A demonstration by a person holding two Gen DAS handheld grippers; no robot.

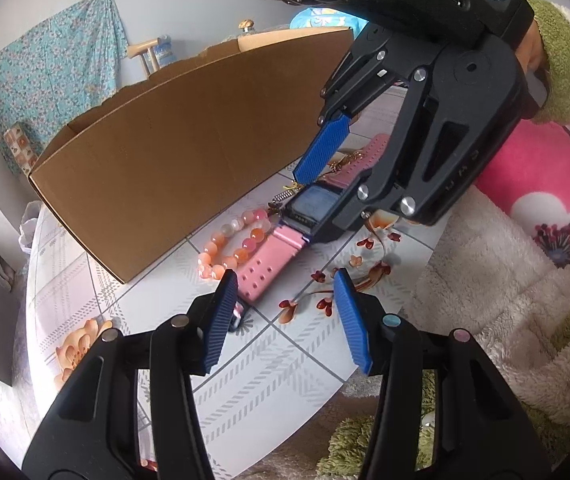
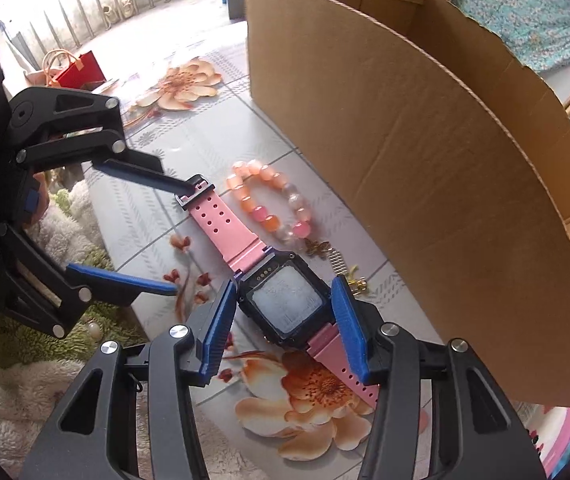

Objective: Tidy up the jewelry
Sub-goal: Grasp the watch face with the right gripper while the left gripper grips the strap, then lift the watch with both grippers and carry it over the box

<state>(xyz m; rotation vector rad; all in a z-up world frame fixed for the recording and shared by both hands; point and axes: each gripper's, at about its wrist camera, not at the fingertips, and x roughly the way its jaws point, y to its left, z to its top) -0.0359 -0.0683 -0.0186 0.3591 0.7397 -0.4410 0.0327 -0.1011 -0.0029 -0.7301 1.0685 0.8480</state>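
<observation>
Your right gripper (image 2: 285,312) points down at the watch (image 2: 287,306), its 2 blue fingers (image 2: 219,330) set on either side of the black case, close against its edges; whether they press it you cannot tell. The pink strap runs out both ways across the flowered desk (image 2: 189,140). Your left gripper (image 2: 183,236) reaches in from the left, fingers spread, the upper one at the strap's buckle end. A bead bracelet (image 2: 269,204) lies just beside the strap, near the cardboard box (image 2: 425,140).
</observation>
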